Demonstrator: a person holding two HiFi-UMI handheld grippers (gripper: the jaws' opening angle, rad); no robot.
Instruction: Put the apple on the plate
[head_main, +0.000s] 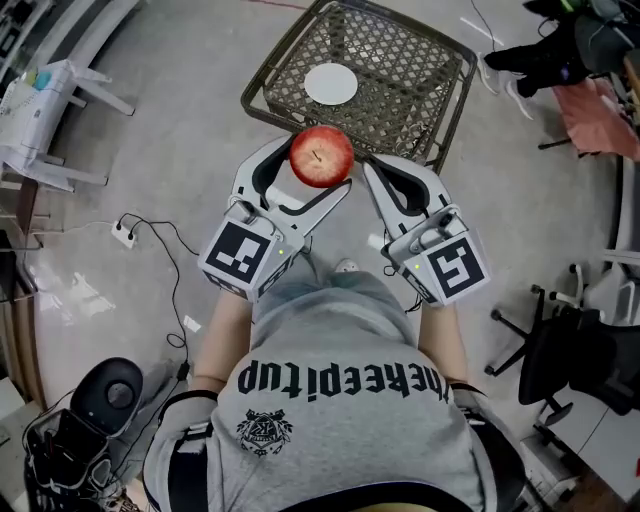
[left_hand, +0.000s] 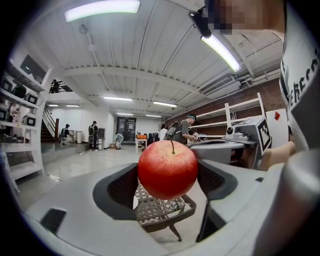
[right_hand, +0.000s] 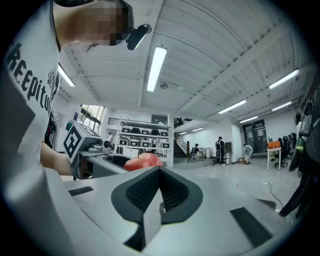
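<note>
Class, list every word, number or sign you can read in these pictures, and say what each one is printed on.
"thekeepitup": on the person's grey shirt, upside down in the head view. Parts of it show in both gripper views.
Emblem under that print: lettering too small to read.
Left marker cube and right marker cube: black-and-white coded squares, no letters.
Nothing else is legible.

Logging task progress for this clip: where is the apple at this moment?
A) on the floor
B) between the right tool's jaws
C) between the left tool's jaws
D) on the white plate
C: the left gripper view shows the apple clamped by the left tool, while the plate on the wicker table is bare and the right tool is shut on nothing.
</note>
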